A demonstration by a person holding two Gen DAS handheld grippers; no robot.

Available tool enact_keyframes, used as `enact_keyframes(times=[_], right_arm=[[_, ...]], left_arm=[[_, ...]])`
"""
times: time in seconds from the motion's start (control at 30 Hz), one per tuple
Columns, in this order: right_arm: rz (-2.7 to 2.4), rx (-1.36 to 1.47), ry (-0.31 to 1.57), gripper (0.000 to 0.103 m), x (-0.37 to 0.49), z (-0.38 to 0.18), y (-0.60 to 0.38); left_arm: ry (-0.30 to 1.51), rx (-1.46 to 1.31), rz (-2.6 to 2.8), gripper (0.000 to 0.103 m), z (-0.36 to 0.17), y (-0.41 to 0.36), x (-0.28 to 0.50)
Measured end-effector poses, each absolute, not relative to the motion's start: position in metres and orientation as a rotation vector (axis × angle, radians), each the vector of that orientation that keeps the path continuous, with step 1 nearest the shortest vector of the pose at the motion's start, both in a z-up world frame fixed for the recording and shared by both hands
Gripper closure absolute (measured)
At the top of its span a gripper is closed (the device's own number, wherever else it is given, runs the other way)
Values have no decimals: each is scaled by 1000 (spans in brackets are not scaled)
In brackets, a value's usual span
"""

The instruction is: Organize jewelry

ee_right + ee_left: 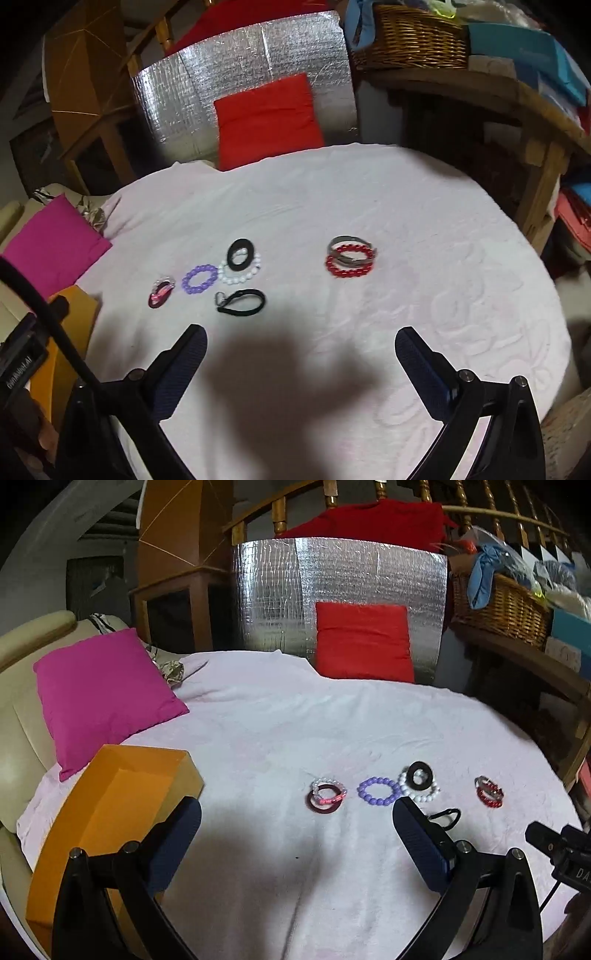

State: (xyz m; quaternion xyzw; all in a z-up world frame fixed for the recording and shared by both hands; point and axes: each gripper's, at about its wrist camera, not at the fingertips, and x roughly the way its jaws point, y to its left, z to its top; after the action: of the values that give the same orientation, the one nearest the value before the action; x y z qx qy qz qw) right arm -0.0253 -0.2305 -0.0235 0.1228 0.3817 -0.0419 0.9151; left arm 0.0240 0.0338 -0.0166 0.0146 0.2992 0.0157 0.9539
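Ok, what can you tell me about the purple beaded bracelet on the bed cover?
The purple beaded bracelet is a closed ring of round, glossy lilac beads that look like plastic. It lies flat on the pale pink textured cover, in a row between the stack of pink and dark red bangles and the white beaded bracelet. No tongs touch it.

A lived-in home: cushions (99, 694) on a cream sofa (14, 716), a wooden stair railing (280, 513), a wicker basket (502, 602) of clutter.
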Motion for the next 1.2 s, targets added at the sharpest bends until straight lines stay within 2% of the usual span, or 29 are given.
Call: enact_keyframes(times=[0.5, 1.2], right_arm=[[-17, 197, 827, 0, -9, -29, -191], [-26, 220, 866, 0, -7, -36, -196]], left_arm=[[594, 52, 73, 0, -14, 47, 25], [600, 69, 94, 0, -17, 51, 26]])
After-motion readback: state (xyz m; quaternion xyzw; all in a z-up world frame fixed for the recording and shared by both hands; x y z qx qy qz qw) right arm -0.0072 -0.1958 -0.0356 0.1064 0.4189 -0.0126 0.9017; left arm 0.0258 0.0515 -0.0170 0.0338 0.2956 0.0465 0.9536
